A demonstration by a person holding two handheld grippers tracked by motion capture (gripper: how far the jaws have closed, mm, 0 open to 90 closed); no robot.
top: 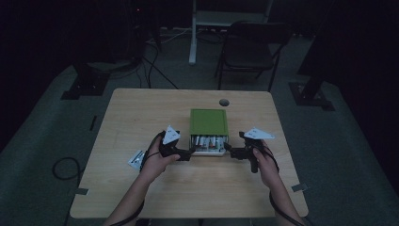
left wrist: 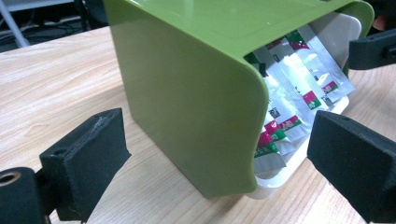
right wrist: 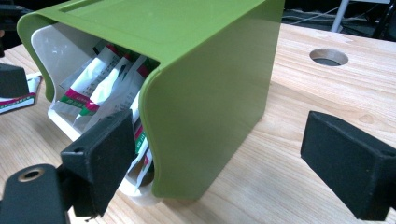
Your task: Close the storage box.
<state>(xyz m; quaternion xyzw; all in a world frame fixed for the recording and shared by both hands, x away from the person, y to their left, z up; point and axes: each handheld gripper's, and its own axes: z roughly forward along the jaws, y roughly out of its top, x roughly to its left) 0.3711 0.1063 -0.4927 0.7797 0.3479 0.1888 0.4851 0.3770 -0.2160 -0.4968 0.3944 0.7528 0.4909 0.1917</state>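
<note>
At mid-surface (top: 141,108) stands the green box (top: 209,121), its open mouth facing near, sachets (top: 207,141) showing; its long axis runs near-to-far. Left tongs (top: 188,153) and right tongs (top: 229,149) flank the near corners, both spread wide, holding nothing. Close evenly on both side walls to avoid skewing the box.

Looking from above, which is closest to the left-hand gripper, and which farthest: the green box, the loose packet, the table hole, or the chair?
1. Green box, just right of the left gripper.
2. Loose packet, to its left.
3. Table hole, beyond the box.
4. Chair, behind the table.
</note>
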